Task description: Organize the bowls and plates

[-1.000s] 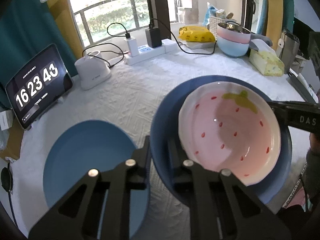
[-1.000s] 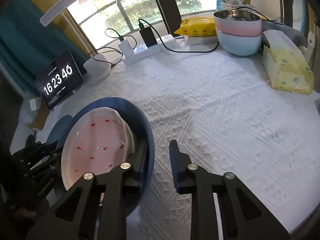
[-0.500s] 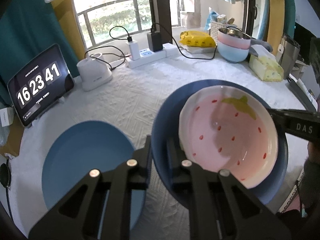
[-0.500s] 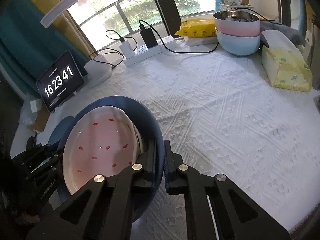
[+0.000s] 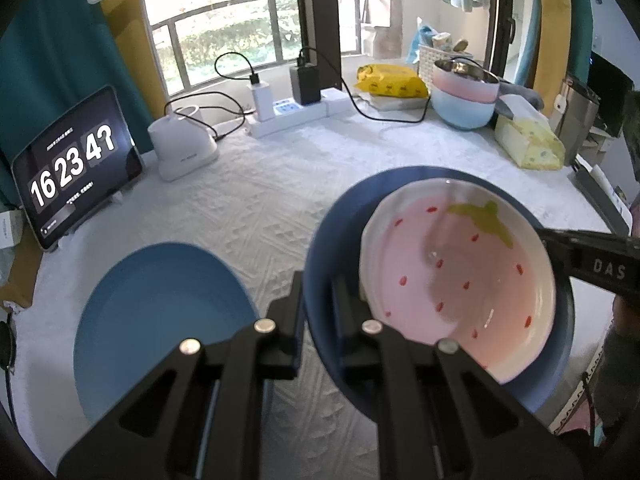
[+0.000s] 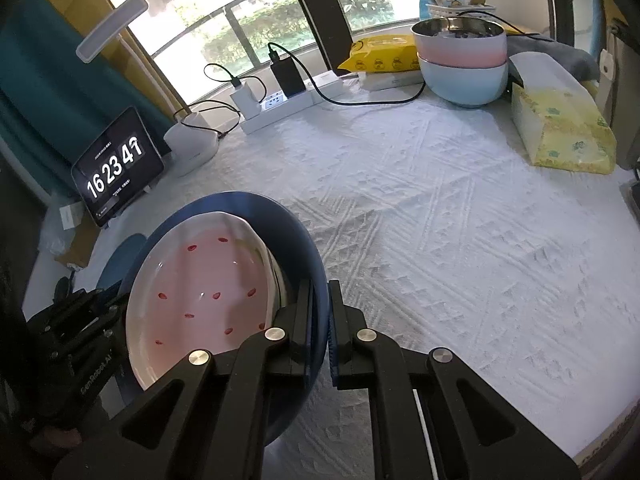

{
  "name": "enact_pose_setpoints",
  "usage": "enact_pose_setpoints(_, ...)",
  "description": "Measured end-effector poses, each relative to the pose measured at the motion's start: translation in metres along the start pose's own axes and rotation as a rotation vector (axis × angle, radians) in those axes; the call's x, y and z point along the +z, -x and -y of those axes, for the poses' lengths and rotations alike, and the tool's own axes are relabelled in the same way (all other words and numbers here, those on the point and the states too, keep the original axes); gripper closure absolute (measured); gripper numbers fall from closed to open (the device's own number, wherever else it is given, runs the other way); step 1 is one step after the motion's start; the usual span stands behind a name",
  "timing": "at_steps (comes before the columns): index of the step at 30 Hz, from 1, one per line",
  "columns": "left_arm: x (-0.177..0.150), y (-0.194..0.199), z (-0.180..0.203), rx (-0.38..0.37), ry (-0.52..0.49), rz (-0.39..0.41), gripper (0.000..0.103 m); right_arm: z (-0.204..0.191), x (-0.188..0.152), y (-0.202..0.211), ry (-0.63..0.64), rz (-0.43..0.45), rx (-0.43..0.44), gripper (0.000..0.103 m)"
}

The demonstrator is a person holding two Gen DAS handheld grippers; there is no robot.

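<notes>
Left claw point(image 5: 318, 300) pinching near rim of dark blue plate point(image 5: 328, 240); right claw point(image 6: 319, 308) just closed on opposite rim. Pink strawberry bowl point(image 5: 460, 280) inside plate. Second blue plate point(image 5: 160, 320) beside, on white surface point(image 6: 460, 220).

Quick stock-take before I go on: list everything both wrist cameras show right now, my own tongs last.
dark blue plate: 1, held at both rims
strawberry dish: 1, pink-white, inside it
blue plate: 1, on cloth, left
stacked bowls: pink on light blue, far right
tissue pack: 1, yellow, right
yellow pouch: 1, by window
power strip: 1, white, chargers plugged
white device: 1, rear left
clock tablet: 1, black, far left
left tongs: shut on plate rim
right tongs: shut on opposite rim
</notes>
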State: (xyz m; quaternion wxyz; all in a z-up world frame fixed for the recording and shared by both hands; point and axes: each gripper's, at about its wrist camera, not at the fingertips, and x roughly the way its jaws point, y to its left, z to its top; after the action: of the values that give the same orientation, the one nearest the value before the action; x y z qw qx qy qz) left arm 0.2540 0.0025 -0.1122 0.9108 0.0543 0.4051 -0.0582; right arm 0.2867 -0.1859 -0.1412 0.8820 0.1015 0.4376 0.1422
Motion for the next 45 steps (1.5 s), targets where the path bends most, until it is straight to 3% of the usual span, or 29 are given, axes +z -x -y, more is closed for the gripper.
enact_pose_setpoints(21,0.002,0.013,-0.004,-0.076,0.099,0.026,0.095,-0.013,0.005,0.021,0.045,0.045,-0.060,0.093)
enact_pose_setpoints(45,0.004,0.070,-0.043,-0.041,0.159,0.143,0.095,-0.068,0.021,0.056,0.143,0.123,-0.035,0.093)
